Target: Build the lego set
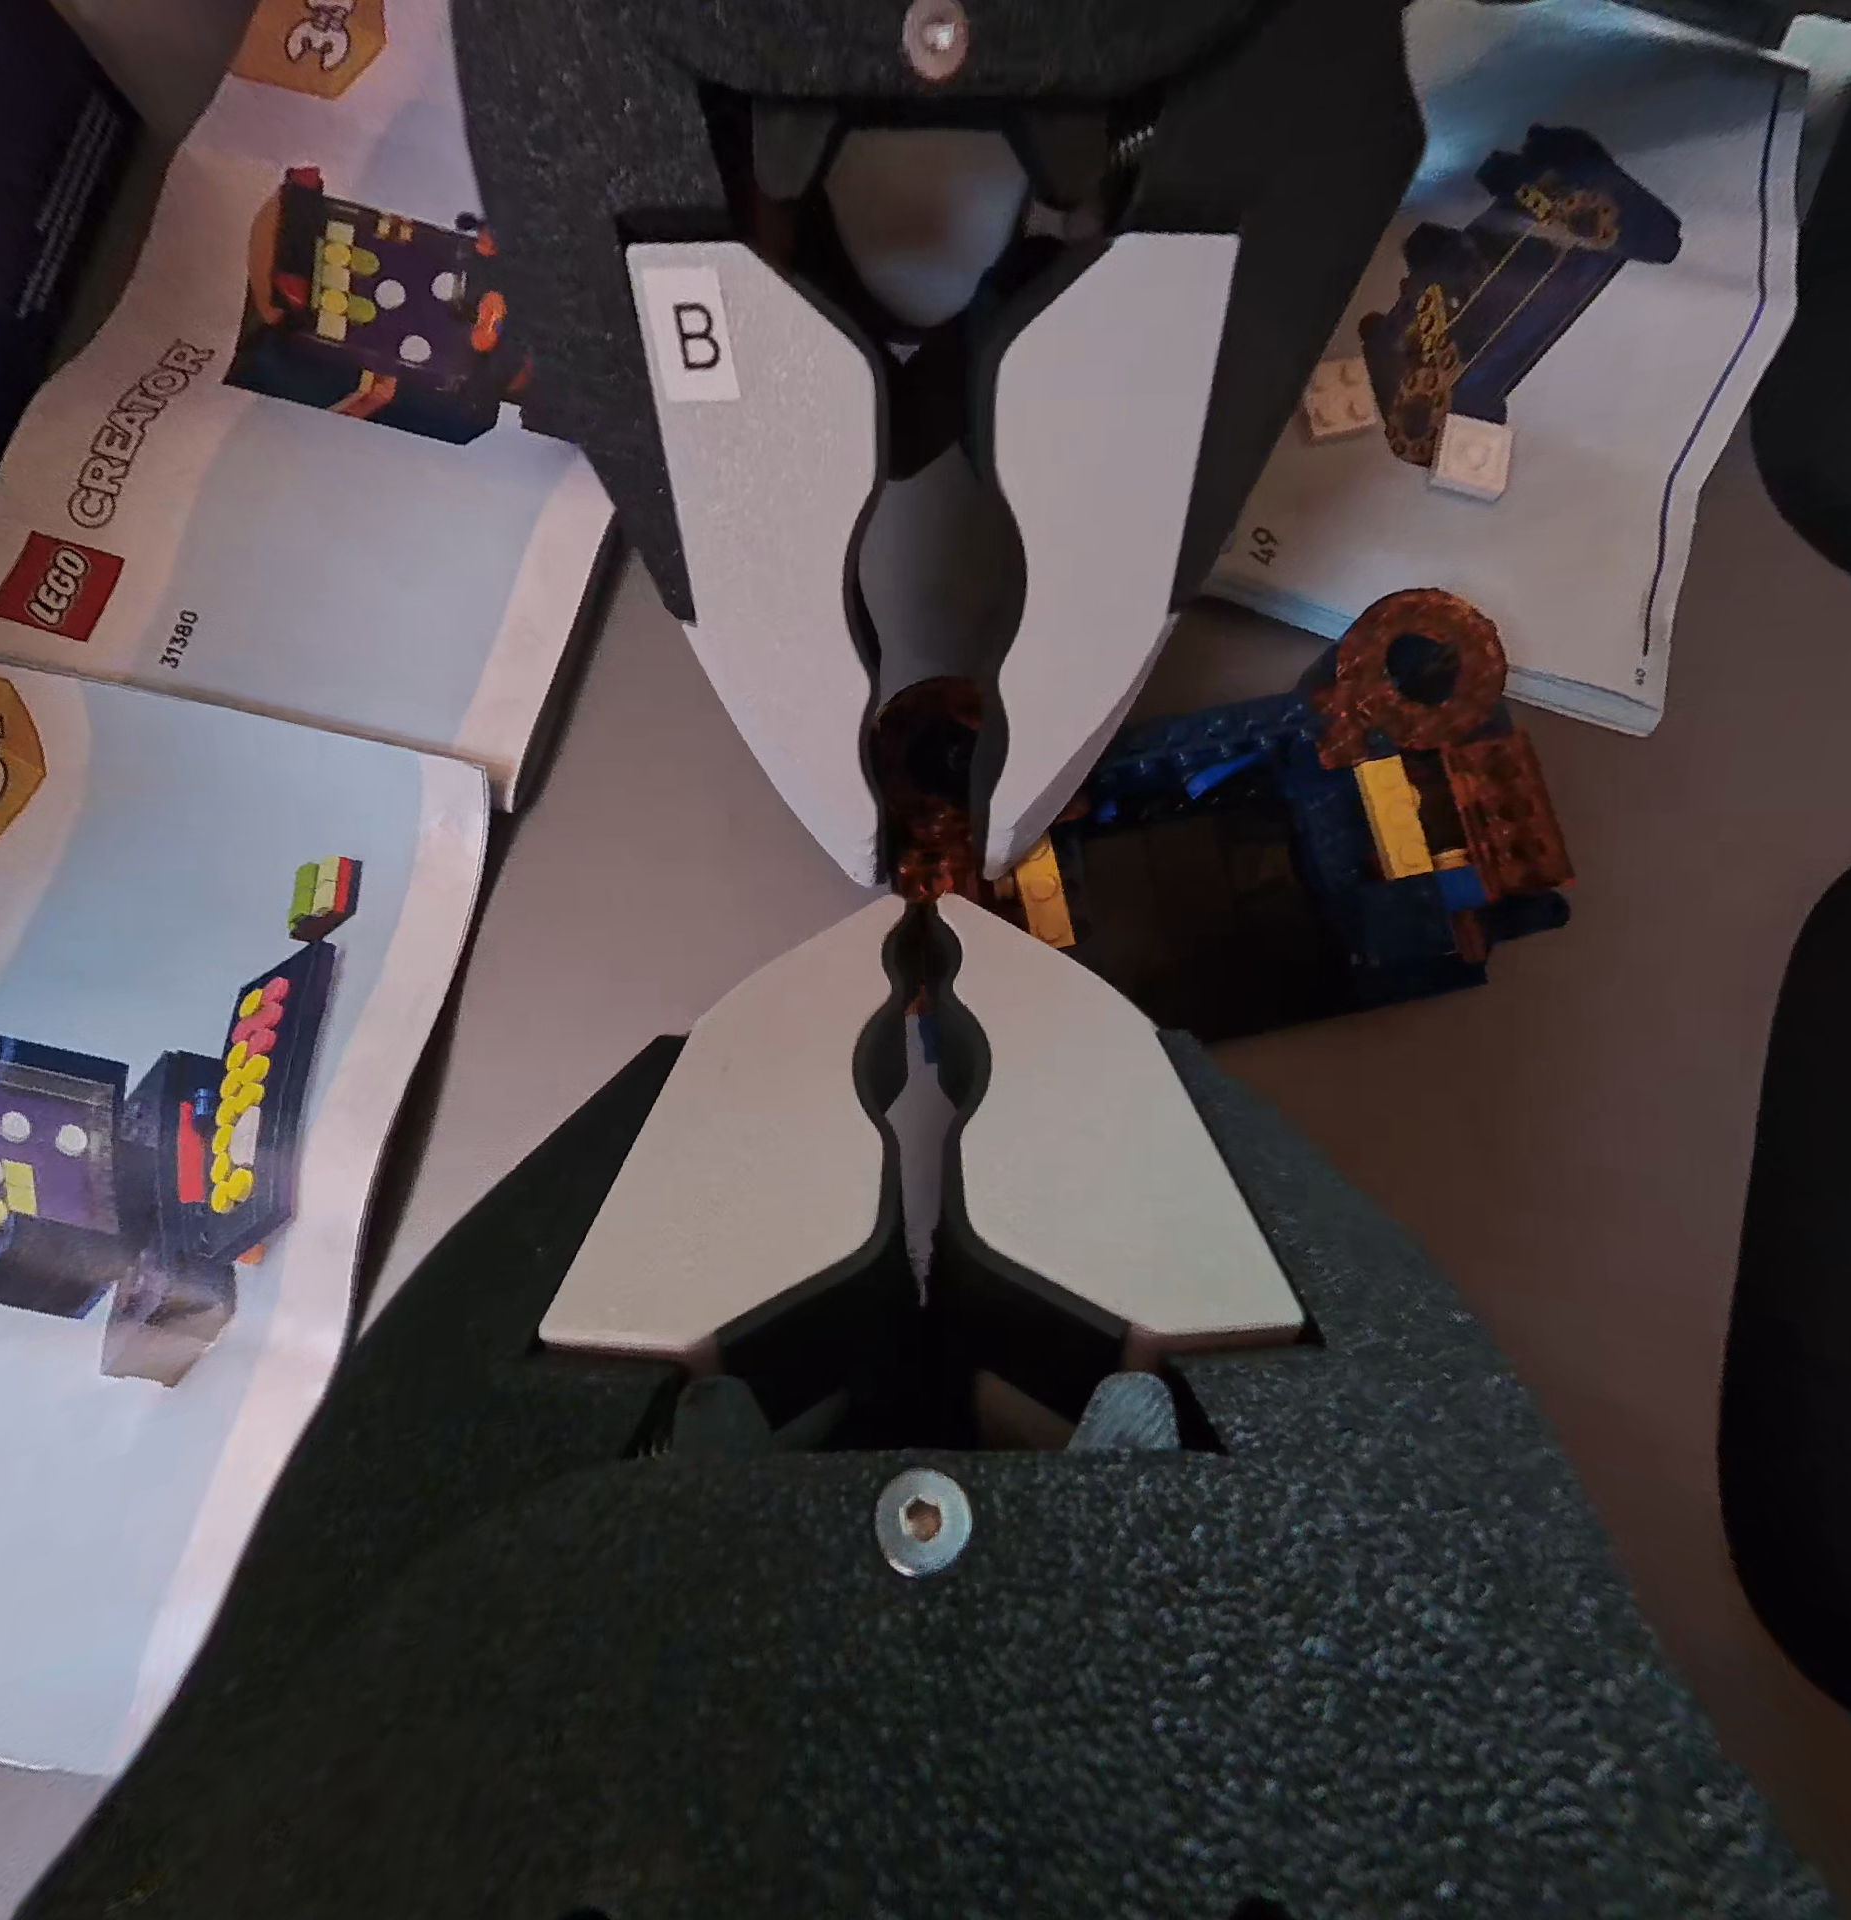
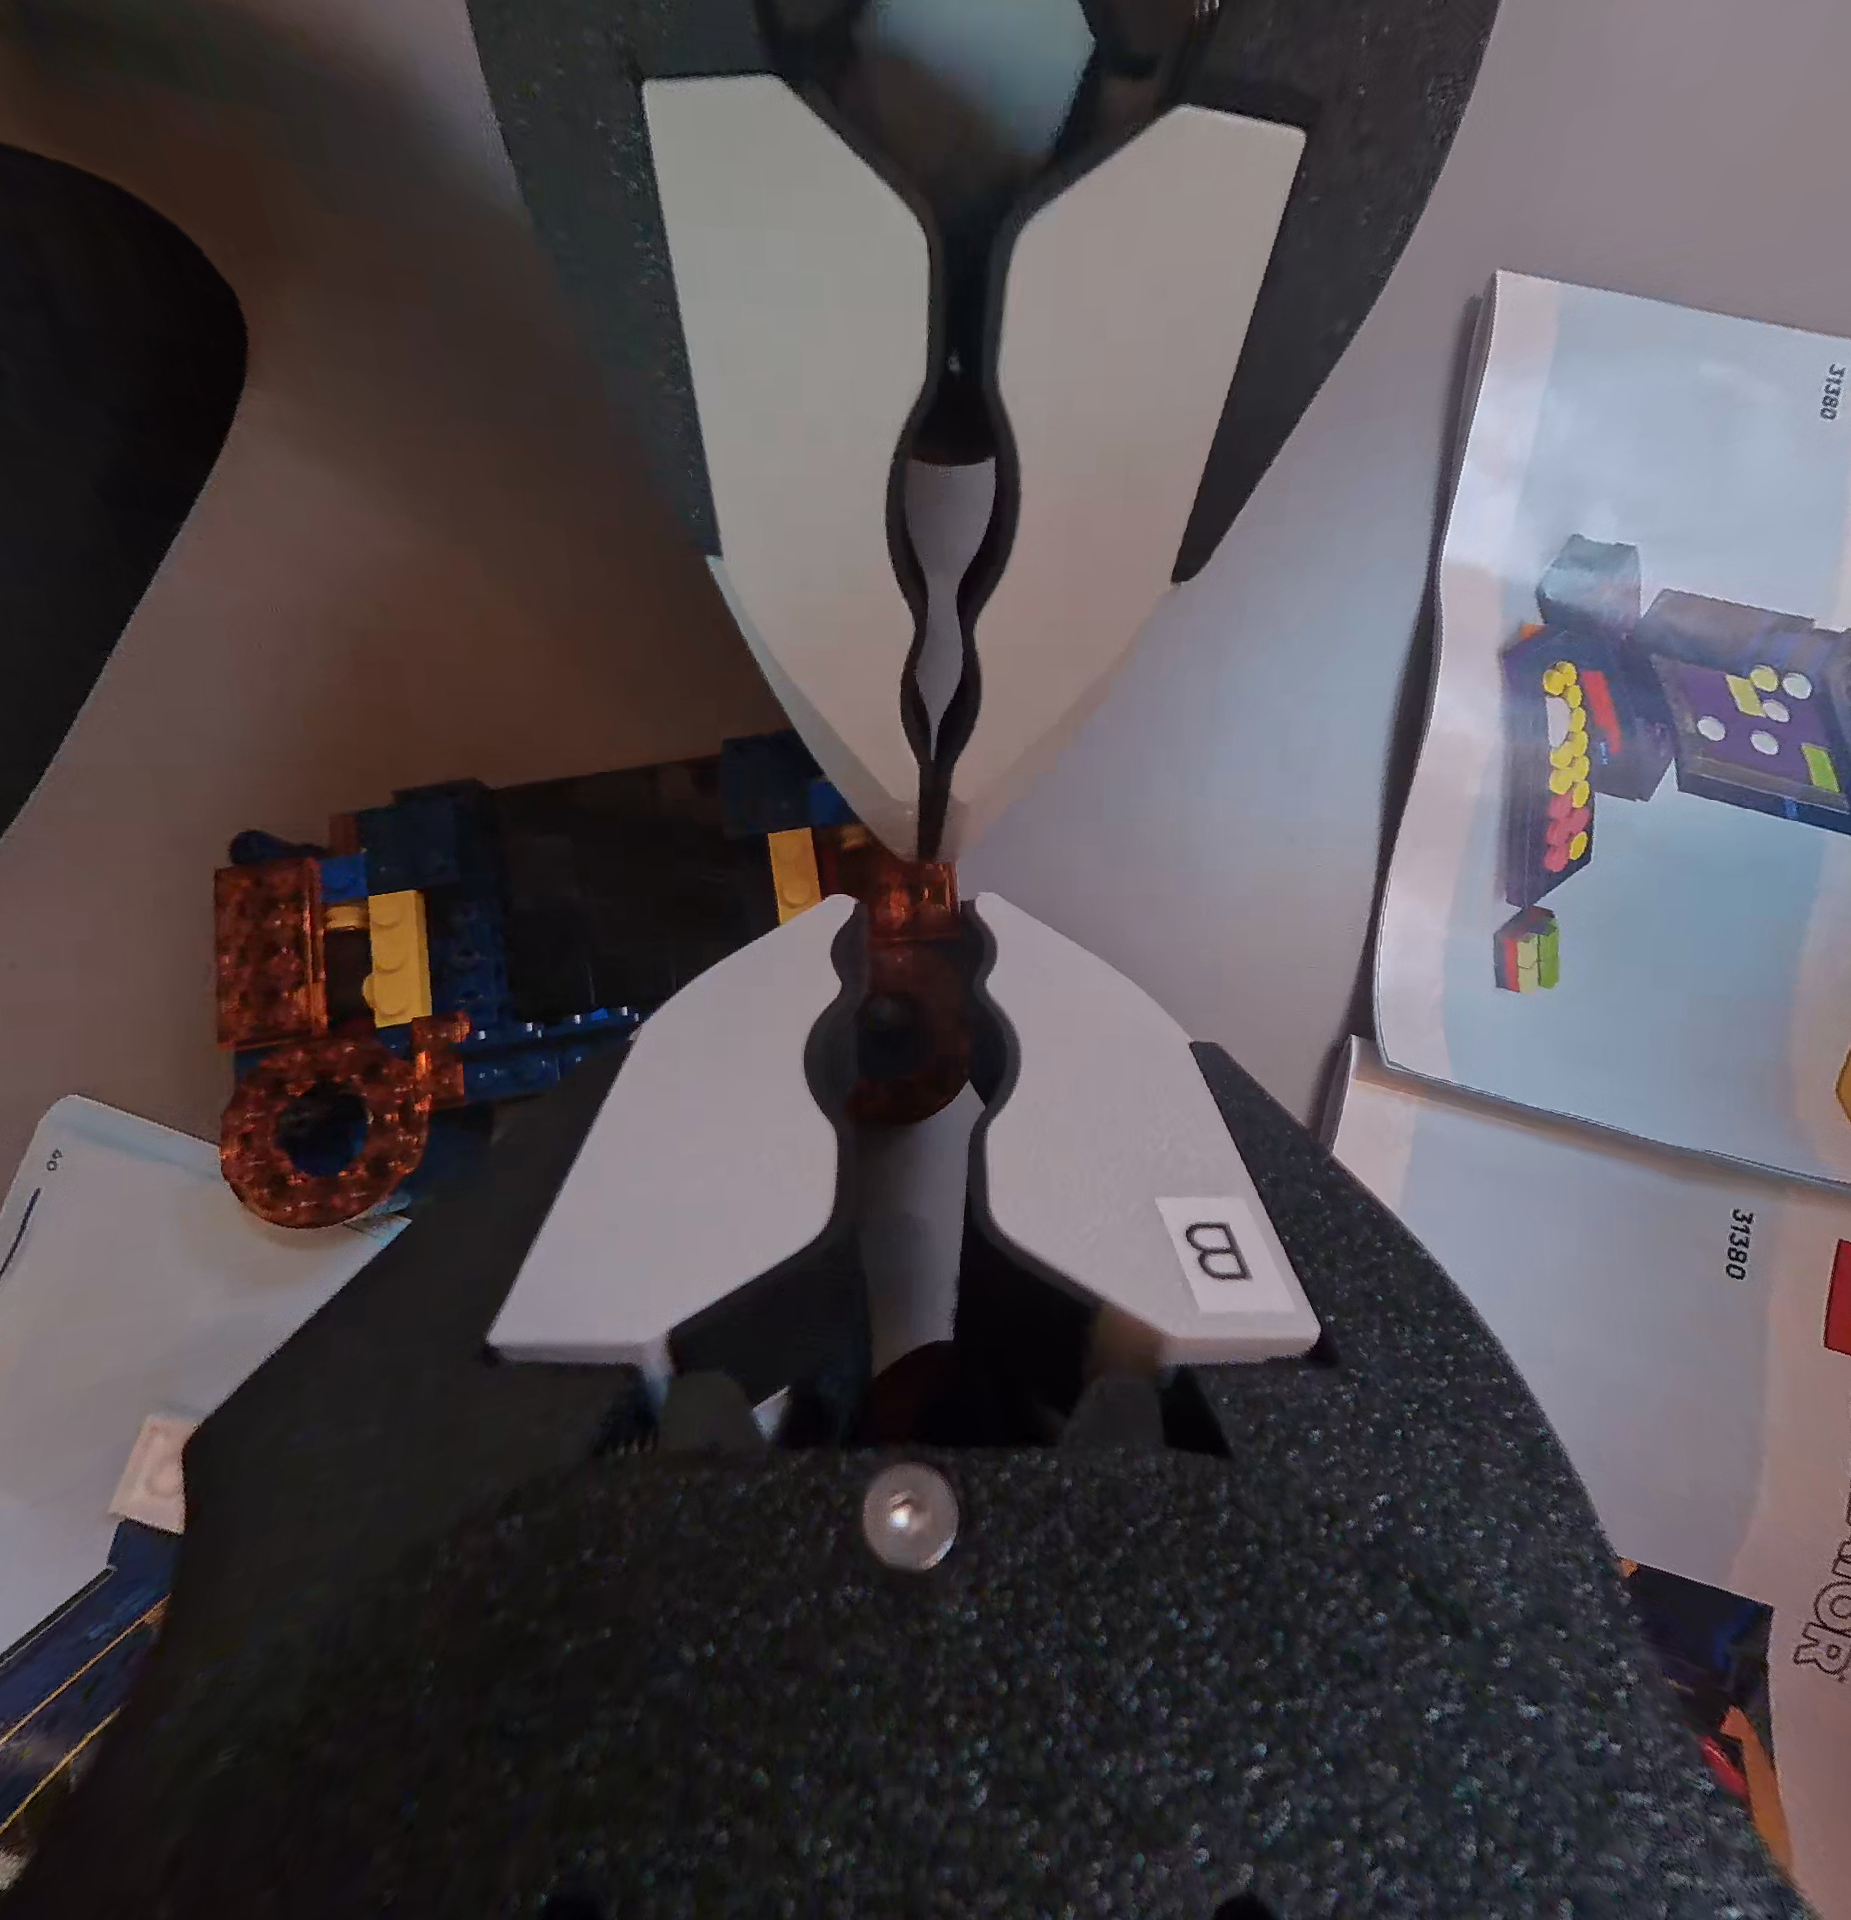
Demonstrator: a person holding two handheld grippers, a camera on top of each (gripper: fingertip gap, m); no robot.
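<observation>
Your right tool (image 2: 913, 914) clamps the transparent-orange round-holed brick (image 2: 905, 997). Your left tool (image 1: 926, 909) is clenched, its tips touching the brick's far end. Twist either and it could pop loose.

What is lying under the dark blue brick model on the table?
The blue brick model rests mostly on the bare grey table. Its orange ring piece overlaps the corner of an open instruction booklet. What lies beneath the model's middle is covered.

The two grippers meet tip to tip, blocking each other head-on, with the brick model (image 1: 1316, 862) close on one side and booklets (image 1: 225, 935) on the other, leaving a bare strip of table (image 1: 630, 935) between booklets and fingertips.
</observation>
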